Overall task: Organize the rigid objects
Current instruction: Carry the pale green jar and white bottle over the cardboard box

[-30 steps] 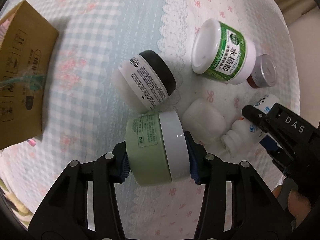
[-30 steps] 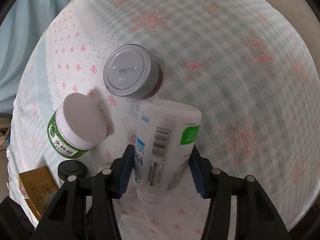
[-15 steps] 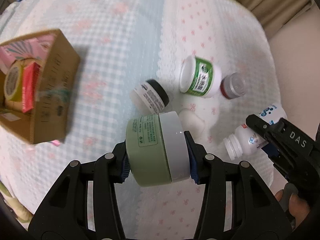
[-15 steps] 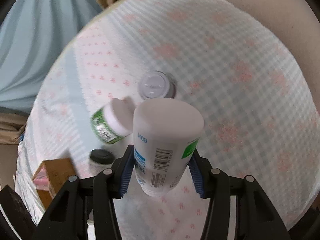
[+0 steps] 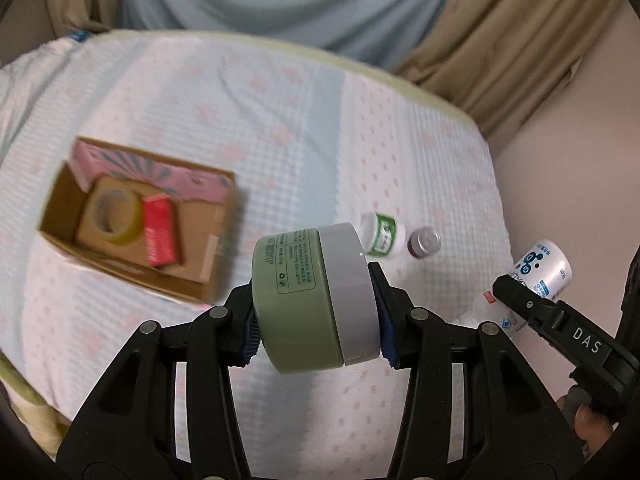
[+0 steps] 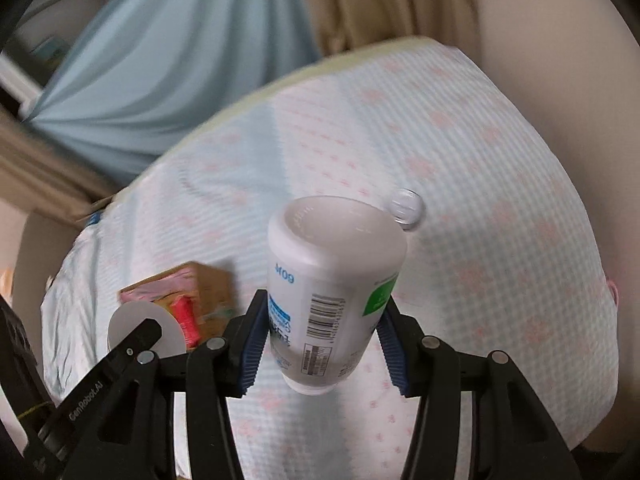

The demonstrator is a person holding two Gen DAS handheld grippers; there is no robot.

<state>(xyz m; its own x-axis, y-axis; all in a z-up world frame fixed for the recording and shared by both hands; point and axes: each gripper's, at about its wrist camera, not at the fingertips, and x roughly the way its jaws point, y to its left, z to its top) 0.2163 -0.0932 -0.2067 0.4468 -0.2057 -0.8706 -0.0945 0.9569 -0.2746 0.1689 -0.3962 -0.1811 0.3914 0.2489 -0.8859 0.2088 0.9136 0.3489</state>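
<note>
The jar (image 5: pixel 304 300) is sage green with a grey lid. The bottle (image 6: pixel 332 280) is white with a green patch. The bedspread (image 5: pixel 280 120) is pale blue gingham with pink flowers.

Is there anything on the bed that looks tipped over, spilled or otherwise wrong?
Only one thing stands out: the green-labelled white jar lies on its side on the bedspread, beside an upright silver-lidded jar. Nothing looks spilled or damaged. In the cardboard box, the tape roll and red packet sit loosely, at angles.
</note>
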